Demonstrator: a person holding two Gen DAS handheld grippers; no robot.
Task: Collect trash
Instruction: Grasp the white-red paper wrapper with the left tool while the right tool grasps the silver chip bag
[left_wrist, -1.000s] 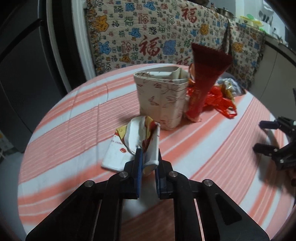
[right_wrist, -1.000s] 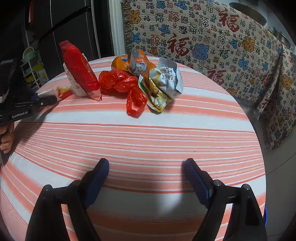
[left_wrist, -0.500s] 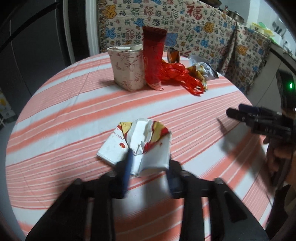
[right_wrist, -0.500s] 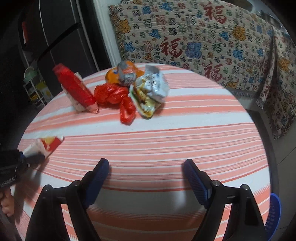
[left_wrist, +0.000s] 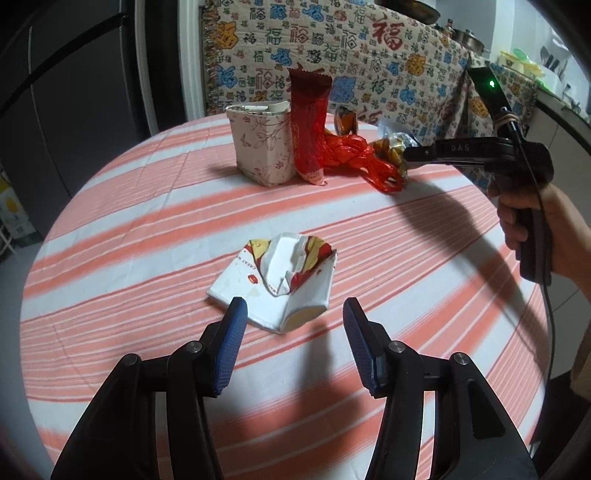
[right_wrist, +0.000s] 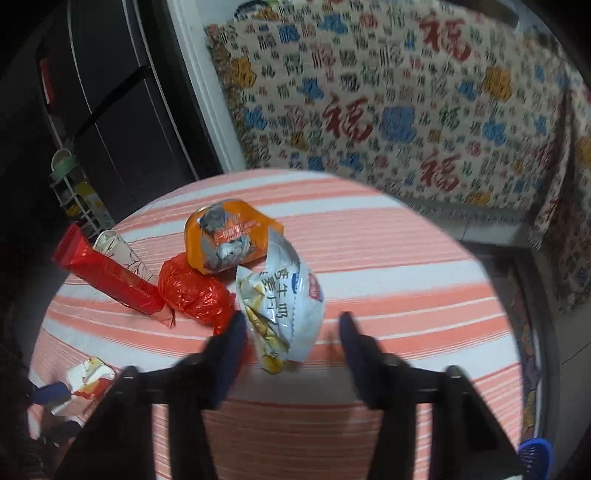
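A crushed white, red and yellow carton (left_wrist: 280, 280) lies on the striped round table (left_wrist: 147, 221). My left gripper (left_wrist: 293, 310) straddles its near end; its jaws are opening and the pads stand clear of it. At the far side stand a floral paper box (left_wrist: 262, 144), a red wrapper (left_wrist: 308, 125), a red plastic bag (left_wrist: 351, 155) and an orange packet (right_wrist: 227, 236). A silver-white snack bag (right_wrist: 284, 306) sits between the fingers of my right gripper (right_wrist: 290, 325), whose jaws are closing, with a gap still showing on the right side.
A patterned cloth (left_wrist: 369, 55) hangs over furniture behind the table. Dark cabinet doors (left_wrist: 74, 92) fill the left. A person's hand (left_wrist: 524, 218) holds the right gripper's handle. A small rack (right_wrist: 74, 184) stands by the wall, and a blue object (right_wrist: 535, 450) lies below the table edge.
The left gripper let go of the carton, drew back and opened. The right gripper swept forward across the table to the trash pile and now has the silver bag between its fingers.
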